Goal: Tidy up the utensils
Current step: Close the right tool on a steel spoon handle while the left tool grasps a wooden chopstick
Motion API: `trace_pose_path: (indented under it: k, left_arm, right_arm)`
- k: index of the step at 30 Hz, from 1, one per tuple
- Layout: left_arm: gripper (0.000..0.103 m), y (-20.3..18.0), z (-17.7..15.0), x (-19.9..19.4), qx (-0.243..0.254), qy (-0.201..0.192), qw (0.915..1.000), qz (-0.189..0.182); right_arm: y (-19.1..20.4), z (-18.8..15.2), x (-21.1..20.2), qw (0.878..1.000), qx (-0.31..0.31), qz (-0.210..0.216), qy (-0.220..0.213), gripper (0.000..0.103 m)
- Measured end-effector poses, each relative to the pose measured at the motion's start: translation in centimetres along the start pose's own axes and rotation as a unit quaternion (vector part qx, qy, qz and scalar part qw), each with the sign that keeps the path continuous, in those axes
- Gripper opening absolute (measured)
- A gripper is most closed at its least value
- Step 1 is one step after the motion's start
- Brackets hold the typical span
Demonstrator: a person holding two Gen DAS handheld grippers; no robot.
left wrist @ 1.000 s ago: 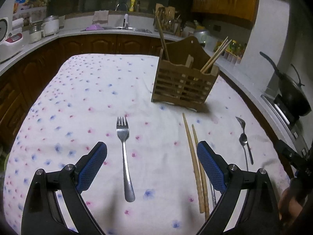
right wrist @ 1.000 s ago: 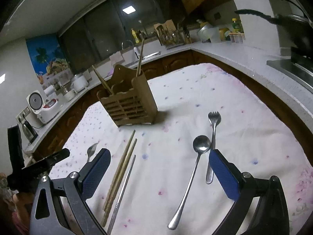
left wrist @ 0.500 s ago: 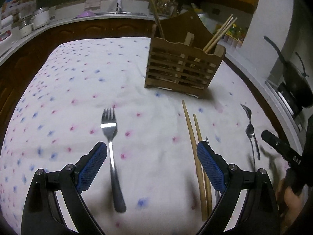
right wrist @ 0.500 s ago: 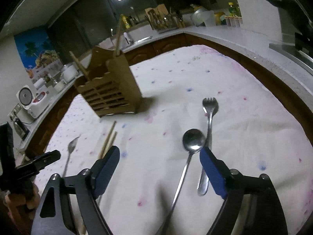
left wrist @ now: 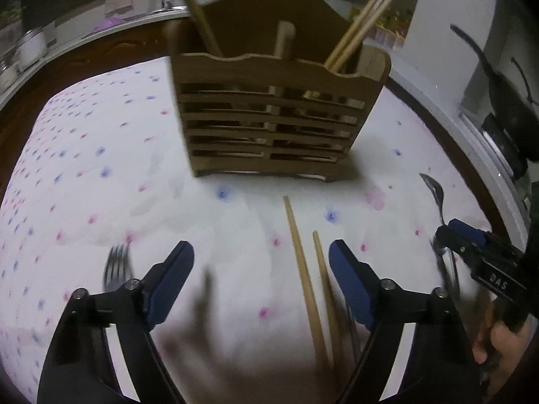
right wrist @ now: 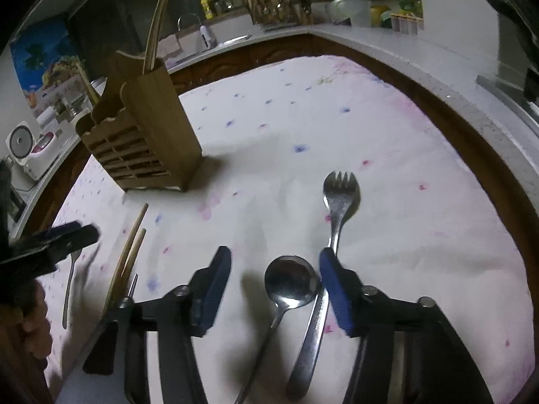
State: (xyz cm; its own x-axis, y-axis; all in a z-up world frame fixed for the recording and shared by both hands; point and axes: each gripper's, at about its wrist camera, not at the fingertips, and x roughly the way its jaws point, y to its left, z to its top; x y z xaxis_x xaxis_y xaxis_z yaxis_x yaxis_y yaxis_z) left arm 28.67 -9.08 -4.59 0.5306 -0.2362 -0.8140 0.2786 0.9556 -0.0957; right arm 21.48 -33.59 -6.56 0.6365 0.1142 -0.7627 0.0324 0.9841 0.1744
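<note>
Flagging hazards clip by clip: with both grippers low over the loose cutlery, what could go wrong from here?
1. The right gripper is open around the spoon, but the fork lies right alongside; closing may catch or nudge both.
2. The left gripper straddles only part of the chopsticks; it could grab one and roll the other.

A white tablecloth [right wrist: 387,175] dotted pink and blue is seen beneath the brown wooden utensil holder [left wrist: 273,114]; blue pads [right wrist: 337,289] are seen.
</note>
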Motion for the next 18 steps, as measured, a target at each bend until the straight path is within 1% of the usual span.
trace_pose_path:
  k: [2, 3, 5, 6, 7, 8, 11, 15, 16, 17, 18]
  left_arm:
    - [0.071, -0.6, 0.5, 1.1, 0.010, 0.011, 0.9999, 0.003]
    - [0.068, -0.8, 0.7, 1.7, 0.015, 0.017, 0.9997, 0.006]
    - [0.059, -1.0, 0.8, 2.6, 0.019, 0.029, 0.9994, 0.009]
    - [0.056, -1.1, 0.8, 3.1, 0.022, 0.037, 0.9990, 0.009]
    - [0.051, -1.2, 0.7, 3.7, 0.026, 0.046, 0.9986, 0.011]
    - [0.051, -1.4, 0.6, 3.7, 0.035, 0.038, 0.9985, 0.017]
    - [0.052, -2.0, 0.5, 4.0, 0.059, 0.038, 0.9972, 0.027]
    - [0.052, -1.9, 1.1, 4.3, 0.068, 0.048, 0.9964, 0.018]
    - [0.048, -1.9, 1.3, 4.4, 0.070, 0.047, 0.9963, 0.018]
    - [0.035, -2.1, 1.3, 4.5, 0.076, 0.043, 0.9960, 0.016]
    - [0.028, -2.1, 1.4, 4.4, 0.082, 0.040, 0.9958, 0.013]
  right_arm:
    - [0.2, 0.0, 0.2, 1.000, -0.004, 0.000, 0.002, 0.042]
    - [0.3, -0.1, 0.3, 1.000, -0.005, 0.004, 0.003, 0.039]
    - [0.5, 0.0, 0.4, 1.000, -0.007, 0.006, 0.005, 0.031]
    - [0.6, 0.0, 0.6, 1.000, -0.008, 0.008, 0.007, 0.030]
    - [0.6, 0.0, 0.6, 1.000, -0.008, 0.010, 0.009, 0.029]
    - [0.7, 0.0, 0.7, 1.000, -0.009, 0.011, 0.011, 0.028]
    - [0.8, -0.1, 0.9, 1.000, -0.011, 0.018, 0.019, 0.029]
    - [0.5, -0.4, 1.3, 0.999, -0.005, 0.019, 0.025, 0.029]
    - [0.6, -0.3, 1.4, 0.999, -0.007, 0.018, 0.026, 0.029]
    - [0.7, -0.3, 1.4, 0.999, -0.010, 0.017, 0.027, 0.028]
    - [0.9, -0.3, 1.4, 0.999, -0.012, 0.020, 0.028, 0.026]
